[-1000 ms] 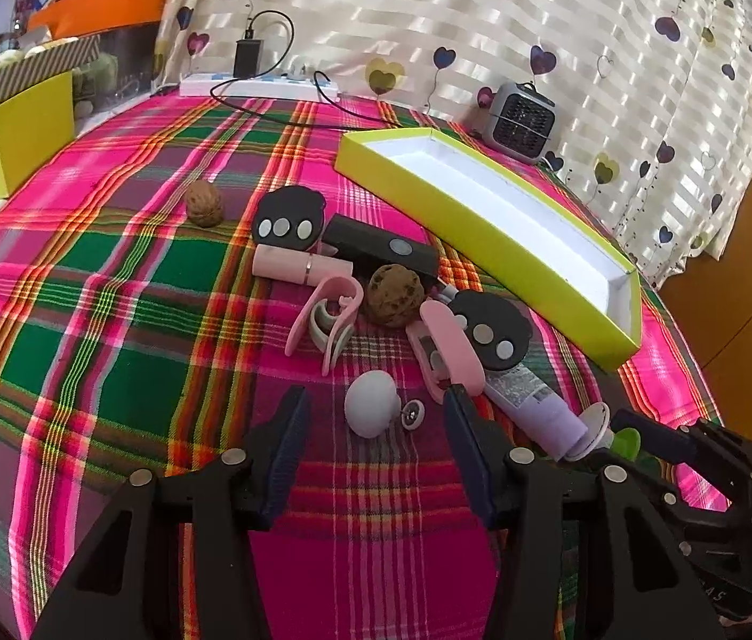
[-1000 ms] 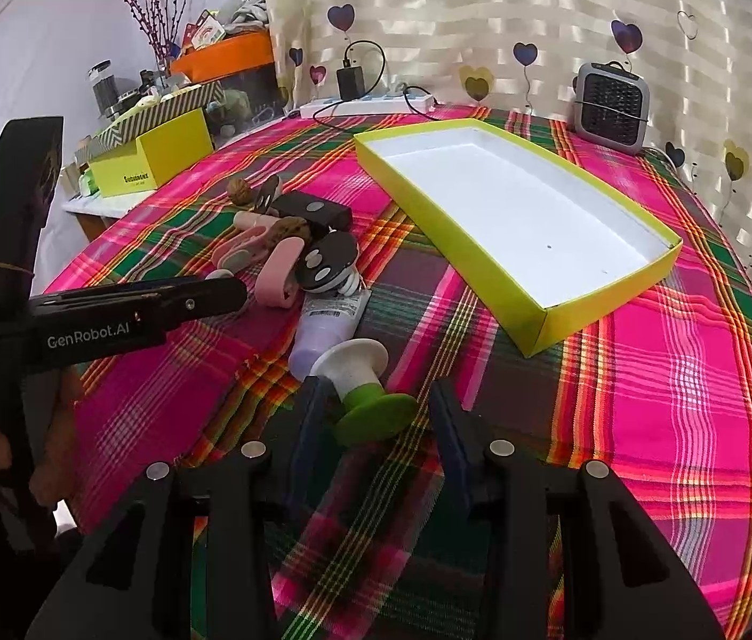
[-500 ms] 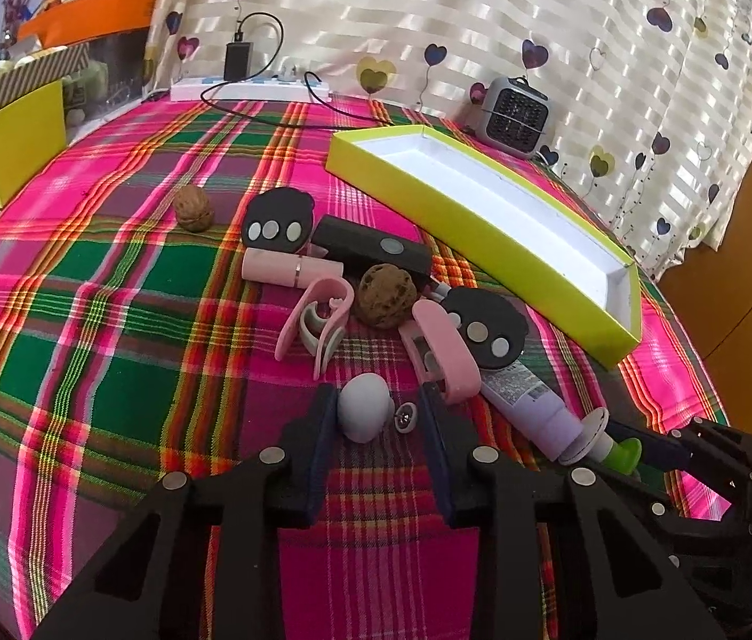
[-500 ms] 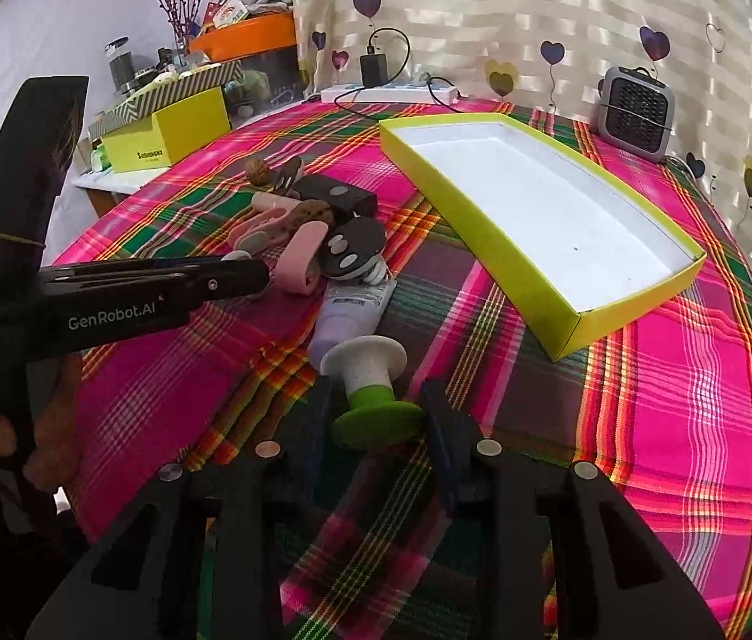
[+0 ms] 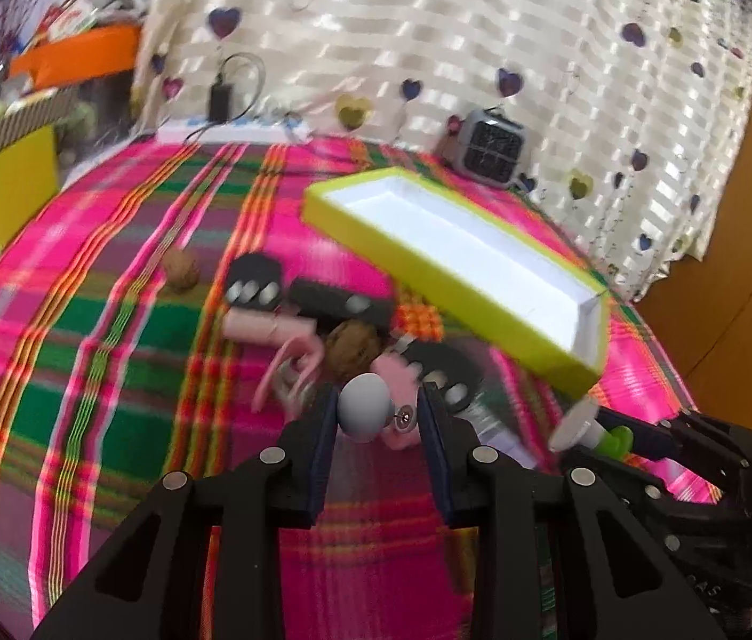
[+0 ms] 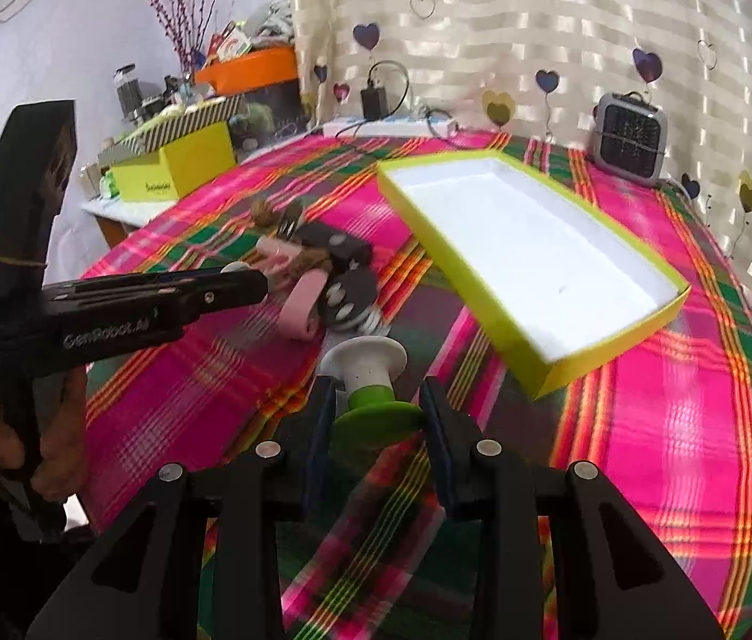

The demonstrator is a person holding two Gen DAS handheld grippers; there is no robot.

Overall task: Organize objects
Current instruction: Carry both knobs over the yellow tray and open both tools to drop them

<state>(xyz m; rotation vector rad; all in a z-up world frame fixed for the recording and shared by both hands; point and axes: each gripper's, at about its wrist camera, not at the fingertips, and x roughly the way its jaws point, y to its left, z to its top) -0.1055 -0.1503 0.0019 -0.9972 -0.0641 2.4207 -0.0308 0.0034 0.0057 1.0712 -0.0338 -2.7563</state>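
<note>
My left gripper (image 5: 376, 416) is shut on a white round knob (image 5: 364, 409) with a metal stud, held just above the plaid tablecloth and in front of the pile. In the right wrist view that gripper (image 6: 248, 282) reaches in from the left in a person's hand. My right gripper (image 6: 376, 418) is shut on the green base of a green-and-white spool (image 6: 368, 373), which also shows at the lower right of the left wrist view (image 5: 589, 426). An open yellow-green tray (image 5: 429, 277) (image 6: 616, 344) with a white, bare inside lies beyond both.
A pile lies mid-table: a walnut (image 5: 181, 268), black key fobs (image 5: 256, 280), pink clips, a pink tube, a cookie (image 5: 352, 352) and a purple tube. A small grey heater (image 6: 632, 133), a power strip (image 5: 232, 130) and yellow boxes (image 6: 184, 165) stand at the back.
Both grippers closed: the left on the white knob, the right on the spool's green base. Both objects now sit higher against the pile, and the views are blurred.
</note>
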